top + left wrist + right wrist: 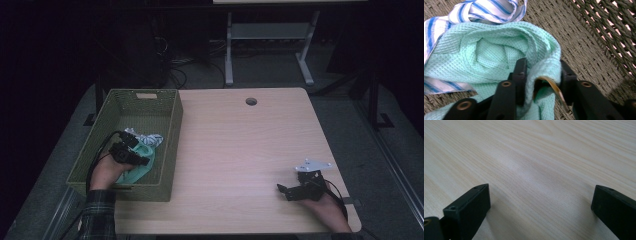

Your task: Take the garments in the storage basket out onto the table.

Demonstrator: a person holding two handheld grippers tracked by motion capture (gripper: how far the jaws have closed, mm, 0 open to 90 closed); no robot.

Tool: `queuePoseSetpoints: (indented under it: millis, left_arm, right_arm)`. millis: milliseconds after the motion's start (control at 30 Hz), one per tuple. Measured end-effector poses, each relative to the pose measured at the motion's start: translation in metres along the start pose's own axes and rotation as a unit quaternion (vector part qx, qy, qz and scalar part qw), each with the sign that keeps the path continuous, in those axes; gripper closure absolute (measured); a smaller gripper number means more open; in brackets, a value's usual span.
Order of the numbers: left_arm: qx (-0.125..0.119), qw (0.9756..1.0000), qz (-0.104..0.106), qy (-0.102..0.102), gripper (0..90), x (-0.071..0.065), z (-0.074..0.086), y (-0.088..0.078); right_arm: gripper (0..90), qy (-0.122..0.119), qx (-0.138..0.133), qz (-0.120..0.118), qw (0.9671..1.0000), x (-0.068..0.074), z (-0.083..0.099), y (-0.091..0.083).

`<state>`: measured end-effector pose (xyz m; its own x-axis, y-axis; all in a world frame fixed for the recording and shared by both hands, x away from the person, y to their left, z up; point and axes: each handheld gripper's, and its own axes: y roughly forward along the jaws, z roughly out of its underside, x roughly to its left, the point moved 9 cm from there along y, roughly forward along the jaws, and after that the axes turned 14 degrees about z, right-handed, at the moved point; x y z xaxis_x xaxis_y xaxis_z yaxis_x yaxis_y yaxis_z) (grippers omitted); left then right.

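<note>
A mint green waffle cloth [486, 50] lies crumpled on the floor of the green woven basket [175, 131], partly over a blue and white striped cloth [486, 10]. My left gripper [543, 72] reaches down into the basket, its jaws pinching a raised fold of the mint cloth between them. In the high view the left gripper [142, 159] sits over the mint cloth [137, 172], with the striped cloth [145, 139] just beyond it. My right gripper [282, 190] rests low over the wooden table [240, 140] at the near right. In its own view the right gripper [541, 200] stands open with bare wood between its jaws.
The basket stands along the table's left edge, its walls rising around my left hand. A round cable hole [251, 101] sits near the table's far edge. A white desk frame [270, 45] stands on the floor behind the table.
</note>
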<state>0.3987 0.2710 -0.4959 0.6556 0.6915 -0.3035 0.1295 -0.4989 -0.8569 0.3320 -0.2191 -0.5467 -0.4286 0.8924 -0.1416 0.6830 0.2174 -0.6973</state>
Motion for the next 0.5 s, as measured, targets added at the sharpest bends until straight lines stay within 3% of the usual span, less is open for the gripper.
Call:
queuePoseSetpoints:
  millis: [233, 333, 433, 500]
  left_arm:
    - [0.0, 0.9999, 0.014, -0.008, 77.7, -0.002, -0.001, -0.003]
    - [-0.014, 0.9997, 0.017, -0.012, 79.5, -0.004, -0.003, -0.004]
    - [-0.015, 0.9997, 0.018, 0.002, 80.3, -0.005, -0.004, -0.008]
    - [-0.029, 0.9993, 0.023, 0.001, 80.6, -0.006, -0.006, -0.01]
  right_arm:
    - [1.5, 0.0, 0.0, 0.0, 1.0, 0.0, 0.0, 0.0]
    - [1.5, 0.0, 0.0, 0.0, 1.0, 0.0, 0.0, 0.0]
    - [1.5, 0.0, 0.0, 0.0, 1.0, 0.0, 0.0, 0.0]
    - [1.5, 0.0, 0.0, 0.0, 1.0, 0.0, 0.0, 0.0]
